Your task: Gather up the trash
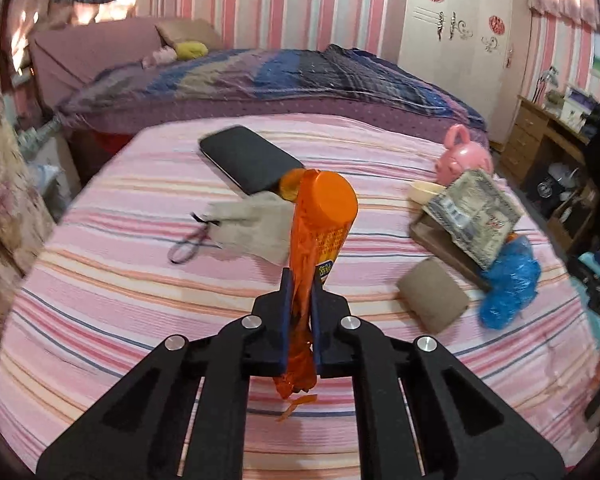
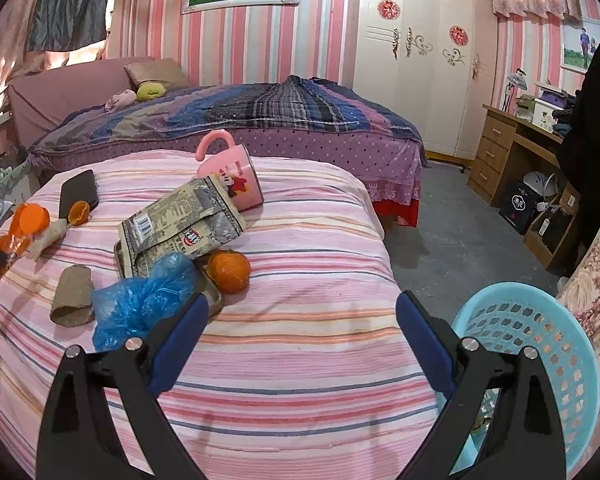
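Note:
My left gripper [image 1: 300, 280] is shut on an orange plastic wrapper with an orange cap [image 1: 324, 216] and holds it up above the pink striped bed [image 1: 140, 320]. The wrapper also shows at the far left of the right wrist view [image 2: 24, 220]. My right gripper [image 2: 300, 308] is open and empty above the bed's near right part. A light blue mesh basket [image 2: 540, 344] stands on the floor just right of it. A blue plastic bag [image 2: 140, 300], a cardboard tube [image 2: 72, 296] and a crumpled snack bag [image 2: 180, 220] lie on the bed.
A black phone [image 1: 248, 160], a grey glove [image 1: 252, 228], a pink mug [image 2: 232, 176], an orange [image 2: 228, 268] and a metal tray [image 2: 208, 296] are on the bed. A purple bed [image 2: 240, 120] is behind. A wooden desk [image 2: 508, 148] stands at the right.

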The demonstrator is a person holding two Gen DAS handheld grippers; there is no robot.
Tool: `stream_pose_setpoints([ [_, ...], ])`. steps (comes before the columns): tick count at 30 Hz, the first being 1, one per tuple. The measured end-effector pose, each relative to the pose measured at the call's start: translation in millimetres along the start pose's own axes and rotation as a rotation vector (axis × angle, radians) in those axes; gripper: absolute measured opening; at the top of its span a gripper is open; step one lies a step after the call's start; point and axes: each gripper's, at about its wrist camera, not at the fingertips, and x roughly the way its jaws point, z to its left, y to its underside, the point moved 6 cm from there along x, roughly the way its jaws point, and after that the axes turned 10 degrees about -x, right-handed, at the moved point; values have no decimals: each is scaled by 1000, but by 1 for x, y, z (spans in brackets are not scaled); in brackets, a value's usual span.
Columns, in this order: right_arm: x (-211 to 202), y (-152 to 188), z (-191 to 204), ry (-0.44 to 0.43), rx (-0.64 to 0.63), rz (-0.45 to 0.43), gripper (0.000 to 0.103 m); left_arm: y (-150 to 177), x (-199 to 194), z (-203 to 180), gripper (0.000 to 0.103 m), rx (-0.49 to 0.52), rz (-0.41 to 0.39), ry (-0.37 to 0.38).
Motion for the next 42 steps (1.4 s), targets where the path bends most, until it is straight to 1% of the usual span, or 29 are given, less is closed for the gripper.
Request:
stream_pose_setpoints([
  [2, 1, 0, 3, 0, -8, -1, 93, -2, -5, -3, 7, 50, -36, -22],
  [3, 1, 0, 5, 0, -11, 0, 93, -1, -4, -5, 7, 70, -28, -16],
  [5, 2, -1, 8, 0, -23, 2, 93, 4, 3, -2, 12, 73, 16, -2],
  [6, 2, -1, 9, 1, -28, 2, 93, 8, 8, 0, 16, 72, 41, -2],
  [7, 3, -1, 11, 4, -38, 2, 93, 10, 10, 1, 30, 77, 55, -10],
  [8, 2, 0, 11, 5, -41, 2, 93, 11, 11, 3, 39, 81, 58, -16],
  [9, 2, 0, 12, 7, -45, 2, 93, 11, 10, 5, 55, 84, 51, -25],
  [10, 2, 0, 12, 10, -47, 1, 93, 10, 8, 6, 61, 81, 42, -28],
  [13, 3, 0, 11, 12, -39, 3, 93, 7, 7, 11, 64, 47, 50, -6],
  [15, 3, 1, 9, 10, -34, 5, 93, 4, 12, 11, 64, 16, 62, 14],
  [18, 5, 2, 7, 11, -28, 8, 93, 1, 24, 5, 63, 15, 77, 15],
  [20, 6, 2, 6, 9, -24, 9, 93, 1, 34, -3, 58, 25, 91, 16],
  [22, 6, 2, 5, 11, -26, 11, 93, 5, 48, -12, 49, 26, 128, 36],
  [23, 7, 2, 4, 11, -26, 12, 93, 6, 51, -14, 47, 26, 138, 40],
  [24, 8, 2, 4, 11, -26, 13, 93, 9, 59, -18, 43, 28, 156, 44],
  [25, 8, 1, 4, 11, -26, 13, 93, 11, 64, -20, 34, 28, 168, 44],
  [26, 9, 1, 4, 11, -26, 14, 93, 12, 72, -21, 31, 22, 189, 39],
  [31, 12, -1, 3, 11, -21, 17, 93, 8, 82, -20, 31, -26, 191, 59],
  [34, 11, -1, 5, 6, -27, 16, 93, 8, 83, -26, 31, -16, 188, 75],
  [37, 10, -2, 7, 4, -33, 16, 93, 9, 84, -29, 31, 0, 177, 57],
  [42, 9, -2, 12, -5, -39, 14, 93, 3, 91, -29, 32, -39, 173, 45],
])
